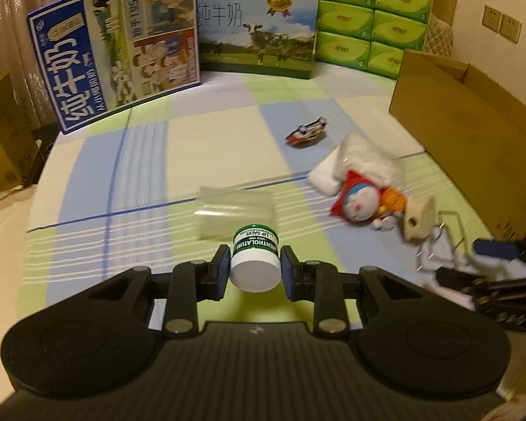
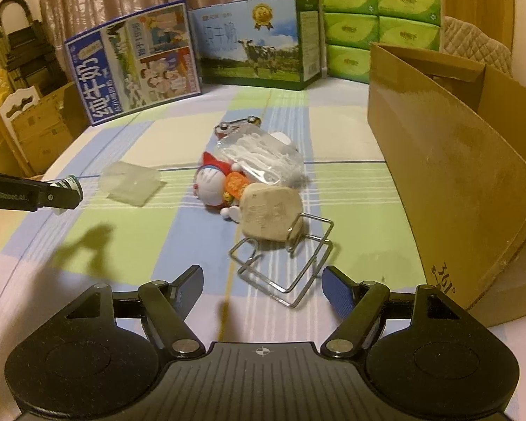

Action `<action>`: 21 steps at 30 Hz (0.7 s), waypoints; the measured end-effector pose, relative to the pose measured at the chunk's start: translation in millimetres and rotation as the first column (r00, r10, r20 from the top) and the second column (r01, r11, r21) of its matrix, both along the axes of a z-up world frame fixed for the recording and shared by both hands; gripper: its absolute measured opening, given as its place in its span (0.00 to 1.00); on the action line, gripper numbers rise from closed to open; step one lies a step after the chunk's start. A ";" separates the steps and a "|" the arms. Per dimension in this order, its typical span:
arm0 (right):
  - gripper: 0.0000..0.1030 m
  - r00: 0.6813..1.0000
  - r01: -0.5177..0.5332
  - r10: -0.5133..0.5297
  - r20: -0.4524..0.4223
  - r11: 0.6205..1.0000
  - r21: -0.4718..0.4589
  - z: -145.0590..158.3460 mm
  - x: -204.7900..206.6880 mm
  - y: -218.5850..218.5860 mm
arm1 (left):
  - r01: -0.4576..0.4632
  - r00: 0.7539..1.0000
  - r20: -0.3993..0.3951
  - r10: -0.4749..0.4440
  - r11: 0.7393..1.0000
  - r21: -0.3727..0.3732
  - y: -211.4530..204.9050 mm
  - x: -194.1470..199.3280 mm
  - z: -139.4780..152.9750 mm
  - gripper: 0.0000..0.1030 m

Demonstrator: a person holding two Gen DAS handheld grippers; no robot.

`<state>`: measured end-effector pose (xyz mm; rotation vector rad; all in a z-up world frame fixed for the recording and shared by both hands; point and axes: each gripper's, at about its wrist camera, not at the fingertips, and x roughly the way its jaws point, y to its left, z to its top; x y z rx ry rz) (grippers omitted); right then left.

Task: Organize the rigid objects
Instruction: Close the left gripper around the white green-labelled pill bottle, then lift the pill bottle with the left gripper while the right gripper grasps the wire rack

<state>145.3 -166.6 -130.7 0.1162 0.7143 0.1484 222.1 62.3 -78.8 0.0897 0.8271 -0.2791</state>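
L gripper (image 1: pixel 255 269) clamps the lip salve jar (image 1: pixel 255 262) above the checked sheet (image 1: pixel 207 129), w/ clear plastic box (image 1: pixel 235 213) just past it at 12 o'clock, while R gripper (image 2: pixel 263 286) hangs spread wide, nothing between its pads, wire rack (image 2: pixel 284 259) at 12 and cardboard box (image 2: pixel 452 161) at 2.

I am holding my left gripper (image 1: pixel 255 268) raised above the bed, its two blue pads (image 1: pixel 223 270) clamping a small jar (image 1: pixel 255 259) between them. My right gripper (image 2: pixel 263 287) is sitting low with its jaws spread wide and nothing between them. From it, the left one is showing at nine o'clock.
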 end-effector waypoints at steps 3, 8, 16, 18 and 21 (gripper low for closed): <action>0.70 1.000 0.025 -0.025 0.000 1.000 0.002 -2.3 8.1 -2.7 | -0.019 1.000 -0.001 0.019 0.999 -0.040 -13.5 -0.2 -3.5 0.25; 0.70 0.999 0.034 -0.034 -0.009 0.999 0.022 -5.2 21.9 -3.7 | -0.022 1.000 -0.016 0.021 0.997 -0.069 -27.1 -3.7 -17.7 0.25; 0.70 0.996 0.085 -0.086 -0.018 0.996 -0.015 -8.4 26.8 -15.5 | -0.008 1.000 -0.006 0.008 0.997 -0.070 -31.7 -6.5 -22.2 0.25; 0.70 0.995 0.098 -0.098 -0.016 0.995 -0.016 -7.2 23.7 -20.5 | 0.000 1.000 -0.015 -0.001 0.997 -0.075 -33.9 -7.7 -24.4 0.25; 0.63 0.995 0.104 -0.104 -0.005 0.994 -0.015 -5.1 19.7 -25.2 | 0.009 1.000 -0.023 -0.011 0.997 -0.080 -36.3 -8.9 -26.5 0.25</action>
